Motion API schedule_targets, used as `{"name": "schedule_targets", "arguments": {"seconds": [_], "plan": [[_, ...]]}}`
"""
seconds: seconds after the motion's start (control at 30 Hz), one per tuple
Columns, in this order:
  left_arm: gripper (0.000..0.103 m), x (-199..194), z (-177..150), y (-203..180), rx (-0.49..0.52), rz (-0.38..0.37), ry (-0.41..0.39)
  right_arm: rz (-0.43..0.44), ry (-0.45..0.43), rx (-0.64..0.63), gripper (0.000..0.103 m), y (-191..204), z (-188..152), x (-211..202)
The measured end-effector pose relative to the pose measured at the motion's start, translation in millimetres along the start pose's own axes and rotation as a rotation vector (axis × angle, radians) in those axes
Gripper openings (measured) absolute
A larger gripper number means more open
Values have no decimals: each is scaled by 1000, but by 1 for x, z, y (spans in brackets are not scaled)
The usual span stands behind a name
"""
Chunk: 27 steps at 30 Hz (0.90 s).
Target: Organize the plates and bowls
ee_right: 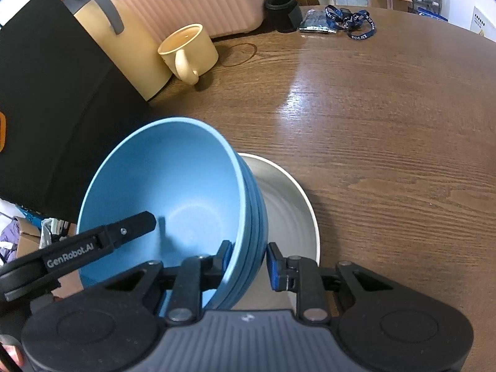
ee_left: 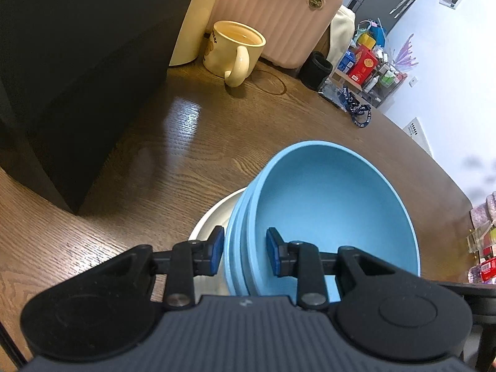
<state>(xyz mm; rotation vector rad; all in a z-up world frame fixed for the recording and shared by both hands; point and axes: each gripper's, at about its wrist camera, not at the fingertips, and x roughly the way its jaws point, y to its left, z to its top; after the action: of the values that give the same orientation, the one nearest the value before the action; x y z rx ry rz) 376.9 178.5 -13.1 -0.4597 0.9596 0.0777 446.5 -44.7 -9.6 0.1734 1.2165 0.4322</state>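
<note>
Several matte blue bowls (ee_right: pixel 167 186) sit nested in a stack, top one empty, over a shallow white plate (ee_right: pixel 288 198) on the brown wood-grain table (ee_right: pixel 387 130). How many bowls, I can't tell, and the plate's mostly covered. Left gripper (ee_left: pixel 245 252) and right gripper (ee_right: pixel 248 262) each pinch opposite rims, fingers barely apart.

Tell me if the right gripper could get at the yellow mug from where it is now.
Probably not right away. The right gripper is clamped on the rim of the stacked blue bowls, shared with the left gripper. Once released, bare table leads to the yellow mug.
</note>
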Motion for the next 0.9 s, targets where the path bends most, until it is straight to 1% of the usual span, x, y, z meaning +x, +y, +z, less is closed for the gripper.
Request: {"name": "schedule_targets", "arguments": {"seconds": [0.07, 0.13, 0.17, 0.2, 0.23, 0.27, 0.3, 0.33, 0.4, 0.47, 0.53, 0.57, 0.6, 0.7, 0.83, 0.9], "plan": [[32, 0, -1, 1, -3, -10, -4, 4, 0, -9, 26, 1, 0, 1], [37, -1, -2, 0, 8, -21, -12, 1, -10, -24, 29, 3, 1, 0], [46, -2, -3, -1, 13, -24, -18, 1, -19, -39, 38, 5, 0, -1], [54, -3, -2, -1, 19, -21, -28, 0, -31, -51, 55, 6, 0, -4], [58, -5, -3, -3, 27, -13, -42, -8, -54, -64, 64, 9, -1, -7], [66, -8, -4, -3, 32, -6, -57, -21, -75, -80, 74, 11, -2, -11], [72, -11, -5, -4, 36, -3, -74, -33, -93, -97, 77, 12, -3, -14], [74, -14, -5, -4, 39, -4, -90, -40, -111, -111, 77, 13, -5, -18], [85, -21, -8, -4, 45, 2, -118, -36, -130, -121, 83, 13, -9, -23], [89, -29, -11, -5, 60, 8, -155, -29, -163, -136, 85, 12, -14, -31], [96, -38, -15, -7, 82, 16, -193, -25, -207, -148, 90, 10, -20, -42], [101, -43, -18, -7, 90, 14, -213, -20, -226, -153, 98, 9, -24, -47], [103, -49, -21, -8, 98, 10, -235, -14, -245, -157, 103, 8, -27, -52], [103, -68, -34, -10, 123, -1, -312, 7, -322, -165, 103, 6, -42, -70], [103, -93, -54, -14, 151, -30, -407, 10, -432, -170, 103, 0, -69, -92], [103, -105, -67, -16, 169, -35, -459, 8, -471, -174, 103, -3, -84, -101]]}}
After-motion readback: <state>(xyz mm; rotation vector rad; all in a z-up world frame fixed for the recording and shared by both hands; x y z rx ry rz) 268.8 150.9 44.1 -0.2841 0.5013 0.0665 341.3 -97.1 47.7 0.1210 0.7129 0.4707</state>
